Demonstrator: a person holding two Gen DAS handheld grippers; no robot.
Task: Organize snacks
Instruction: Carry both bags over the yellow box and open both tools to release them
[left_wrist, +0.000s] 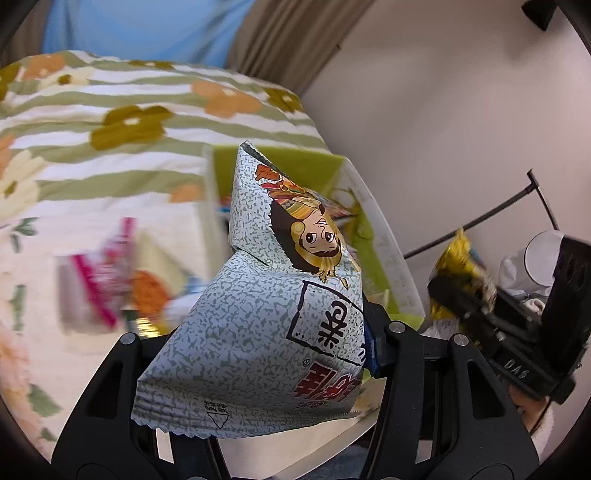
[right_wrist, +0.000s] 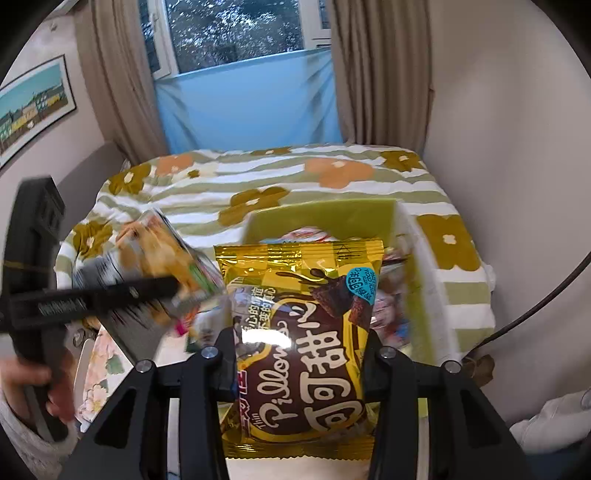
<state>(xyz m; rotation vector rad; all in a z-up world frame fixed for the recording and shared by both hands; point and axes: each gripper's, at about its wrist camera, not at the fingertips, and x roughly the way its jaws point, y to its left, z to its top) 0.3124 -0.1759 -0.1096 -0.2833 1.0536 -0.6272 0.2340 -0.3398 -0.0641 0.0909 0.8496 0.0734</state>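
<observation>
Left hand-held gripper (left_wrist: 258, 354) is clamped on a grey-speckled snack bag (left_wrist: 258, 314) with an upside-down cartoon face and large Chinese print, bag sitting between the fingers. Right hand-held gripper (right_wrist: 299, 365) is clamped on a gold "Thin Pillows" cocoa packet (right_wrist: 299, 332), held over the green-lined box (right_wrist: 321, 218) on the floral bed (right_wrist: 258, 173). Loose snacks (left_wrist: 107, 280) lie blurred on the bed.

The box (right_wrist: 424, 258) sits on the bed (right_wrist: 258, 177), holding several snack packets. In front of the box, the Pillows packet (right_wrist: 299, 343) is raised; left of the box is the cartoon-face packet (left_wrist: 258, 295). More packets (left_wrist: 99, 284) lie farther left of the box on the bed.
</observation>
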